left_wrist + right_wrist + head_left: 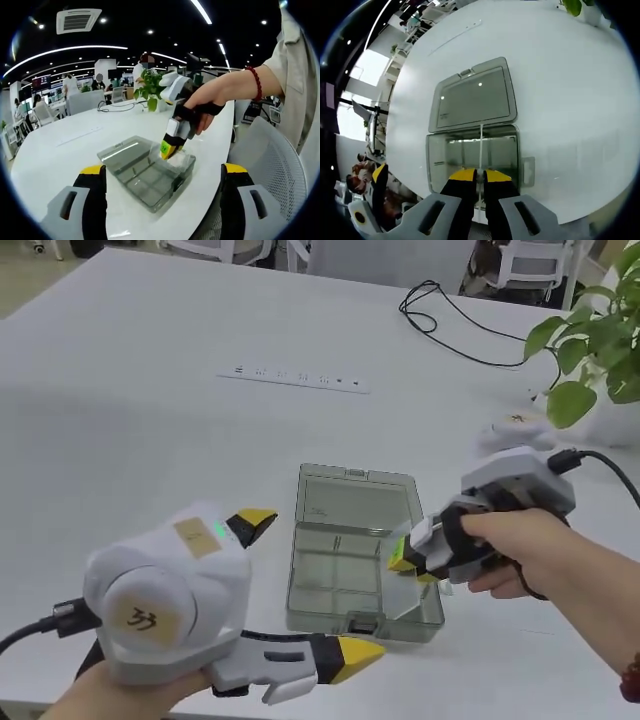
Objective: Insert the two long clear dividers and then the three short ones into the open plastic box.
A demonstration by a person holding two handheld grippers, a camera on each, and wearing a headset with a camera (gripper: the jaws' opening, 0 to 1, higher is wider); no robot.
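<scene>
The open plastic box (320, 620) sits in the middle of the white table (150, 440) in the head view. Its lid (355, 495) lies flat toward 12 o'clock.

The right gripper (412, 569) is at 3 o'clock, with its tips down inside the box on that side. In the right gripper view its jaws are almost closed and pinch a thin clear divider (481, 145). The divider stands on its edge and runs toward 12 o'clock, up to the lid side. It is see-through, so it shows as little more than a pale line. I cannot tell if it is a long one or a short one. Other dividers (345, 562) cross inside the box, but they are hard to count through the clear plastic.

The left gripper (311, 584) is at 7 o'clock, held back from the box, with its jaws wide apart. The hand (130, 702) under it is cut off by the bottom edge. A green plant (590, 340) is cut off at 2 o'clock. A black cable (450, 315) lies on the table near it.
</scene>
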